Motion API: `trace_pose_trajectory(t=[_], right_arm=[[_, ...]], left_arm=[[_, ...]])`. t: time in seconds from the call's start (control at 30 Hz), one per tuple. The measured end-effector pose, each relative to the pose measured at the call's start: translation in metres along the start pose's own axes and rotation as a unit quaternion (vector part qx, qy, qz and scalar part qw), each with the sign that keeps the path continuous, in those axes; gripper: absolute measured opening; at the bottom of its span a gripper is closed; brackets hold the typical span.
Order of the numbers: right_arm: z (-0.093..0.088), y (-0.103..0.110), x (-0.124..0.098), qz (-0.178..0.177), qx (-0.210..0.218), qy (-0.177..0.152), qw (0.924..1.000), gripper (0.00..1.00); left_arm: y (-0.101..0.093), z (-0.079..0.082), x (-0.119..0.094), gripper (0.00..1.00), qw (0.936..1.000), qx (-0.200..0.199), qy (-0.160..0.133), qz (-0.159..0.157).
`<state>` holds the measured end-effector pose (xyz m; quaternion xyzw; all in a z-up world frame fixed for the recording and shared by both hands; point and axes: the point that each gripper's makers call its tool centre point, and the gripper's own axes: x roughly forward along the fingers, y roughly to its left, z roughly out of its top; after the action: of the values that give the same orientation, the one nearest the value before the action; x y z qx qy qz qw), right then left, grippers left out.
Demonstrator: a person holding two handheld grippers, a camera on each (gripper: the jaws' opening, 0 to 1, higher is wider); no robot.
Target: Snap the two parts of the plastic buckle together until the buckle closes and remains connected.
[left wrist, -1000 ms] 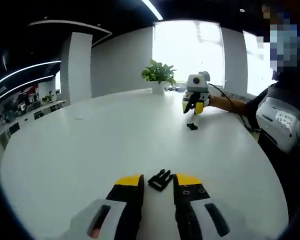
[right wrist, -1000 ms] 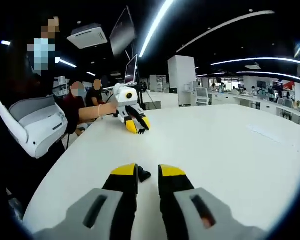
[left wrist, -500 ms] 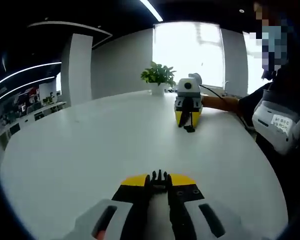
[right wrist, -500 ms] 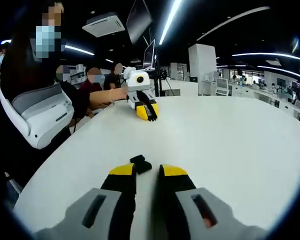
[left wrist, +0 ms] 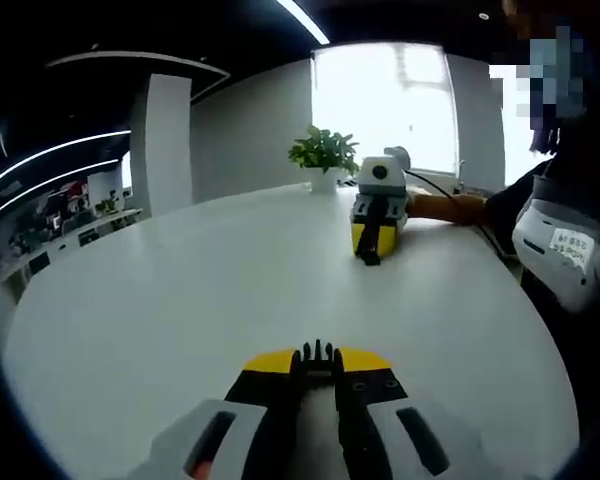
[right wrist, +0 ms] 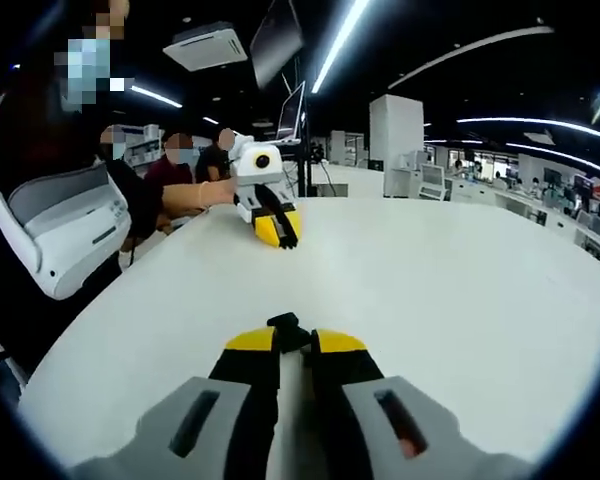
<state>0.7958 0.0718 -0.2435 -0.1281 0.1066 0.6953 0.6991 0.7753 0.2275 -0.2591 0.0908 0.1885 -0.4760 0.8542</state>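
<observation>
We have each half of the buckle in a gripper, and the joining itself is all left to do. In the left gripper view, our left gripper [left wrist: 317, 362] has its yellow-tipped jaws drawn close together around the black pronged plastic buckle part [left wrist: 318, 353], whose prongs stick out just past the jaw tips, low over the round white table [left wrist: 180, 290]. In the right gripper view, our right gripper [right wrist: 295, 342] likewise has its jaws nearly closed, pinching the small black plastic socket part of the buckle [right wrist: 285, 325], which pokes out above the tips. Each gripper also appears in the other's view, well across the table, beside the person's sleeve: the right one near the green potted plant [left wrist: 323, 152] by the window, with a dark piece showing between its yellow jaw tips. So we judge both grasps made, but the two parts are well apart, each held near the table surface. What remains, as we see it, is to bring the two grippers toward each other, line the prongs up with the socket opening, and press until the halves lock. Whether the socket opening faces the prongs we cannot tell from these views.
</observation>
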Motion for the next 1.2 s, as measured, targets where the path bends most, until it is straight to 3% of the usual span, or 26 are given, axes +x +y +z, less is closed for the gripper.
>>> trace_pose_trajectory(t=[0.3,0.43,0.73,1.0,1.2], right_arm=[[-0.009,-0.006,-0.013,-0.009,0.01,0.001,0.9999,0.12],[-0.003,-0.013,-0.016,-0.024,0.014,-0.014,0.9995,0.12],[-0.004,-0.013,-0.012,-0.034,0.022,-0.017,0.999,0.12],[0.0,-0.01,-0.006,-0.035,0.022,-0.019,0.9989,0.12],[-0.004,-0.006,0.0,-0.041,0.014,-0.001,0.9991,0.12]], left_arm=[[-0.037,0.041,0.054,0.13,0.9974,0.035,-0.033,-0.054],[-0.046,0.055,0.075,0.13,0.9962,0.034,-0.041,-0.068],[-0.055,0.058,0.098,0.13,0.9952,0.043,-0.031,-0.082],[-0.058,0.056,0.104,0.13,0.9953,0.041,-0.024,-0.084],[-0.058,0.052,0.106,0.13,0.9959,0.039,-0.019,-0.08]])
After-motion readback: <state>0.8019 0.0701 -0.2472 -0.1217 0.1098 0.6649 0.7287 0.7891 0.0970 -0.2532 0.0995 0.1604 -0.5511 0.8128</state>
